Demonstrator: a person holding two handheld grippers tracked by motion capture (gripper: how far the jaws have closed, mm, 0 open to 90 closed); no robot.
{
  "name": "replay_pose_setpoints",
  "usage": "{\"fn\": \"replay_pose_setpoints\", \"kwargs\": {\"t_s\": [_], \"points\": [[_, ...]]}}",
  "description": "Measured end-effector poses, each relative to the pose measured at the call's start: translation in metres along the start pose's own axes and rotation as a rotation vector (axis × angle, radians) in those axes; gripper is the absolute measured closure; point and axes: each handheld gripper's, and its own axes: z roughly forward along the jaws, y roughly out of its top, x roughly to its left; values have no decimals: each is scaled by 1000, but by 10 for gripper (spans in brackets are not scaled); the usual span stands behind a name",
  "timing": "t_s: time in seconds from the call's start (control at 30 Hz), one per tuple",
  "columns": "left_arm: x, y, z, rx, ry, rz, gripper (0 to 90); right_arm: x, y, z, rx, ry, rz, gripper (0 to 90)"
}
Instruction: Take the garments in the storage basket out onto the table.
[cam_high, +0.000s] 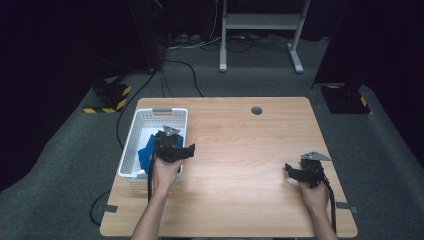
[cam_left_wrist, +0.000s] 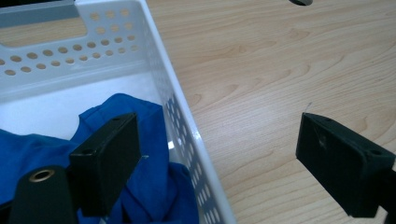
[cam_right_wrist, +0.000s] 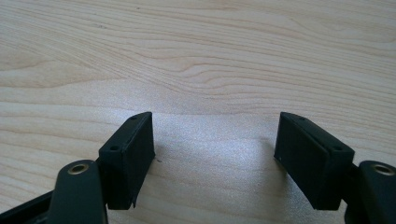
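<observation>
A white perforated basket (cam_high: 131, 135) stands on the left of the wooden table (cam_high: 240, 150). A crumpled blue cloth (cam_high: 146, 152) lies inside it. My left gripper (cam_high: 172, 144) hovers over the basket's right wall, open and holding nothing. In the left gripper view (cam_left_wrist: 217, 126), one jaw is above the blue cloth (cam_left_wrist: 159, 182) and the other is above bare wood, with the basket's rim (cam_left_wrist: 159, 51) running between them. My right gripper (cam_high: 295, 172) is low over the table near its right edge. It is open with bare wood between its jaws (cam_right_wrist: 215, 126).
A round cable hole (cam_high: 256, 110) sits near the table's far edge. Beyond the table on the grey carpet are a metal stand (cam_high: 260, 30), loose cables (cam_high: 185, 70) and yellow-and-black striped bases (cam_high: 107, 97).
</observation>
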Motion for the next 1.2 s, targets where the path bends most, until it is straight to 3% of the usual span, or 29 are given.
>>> {"fn": "replay_pose_setpoints", "kwargs": {"t_s": [0.6, 0.8, 1.2], "points": [[22, -3, -3, 30, 65, -23, 126, 0, 0, 0, -1, 1, 2, 283], [31, -4, -2, 47, 64, -48, 123, 0, 0, 0, -1, 0, 2, 283], [46, -9, -1, 85, 121, -66, 125, 0, 0, 0, 0, -2, 1, 284]]}}
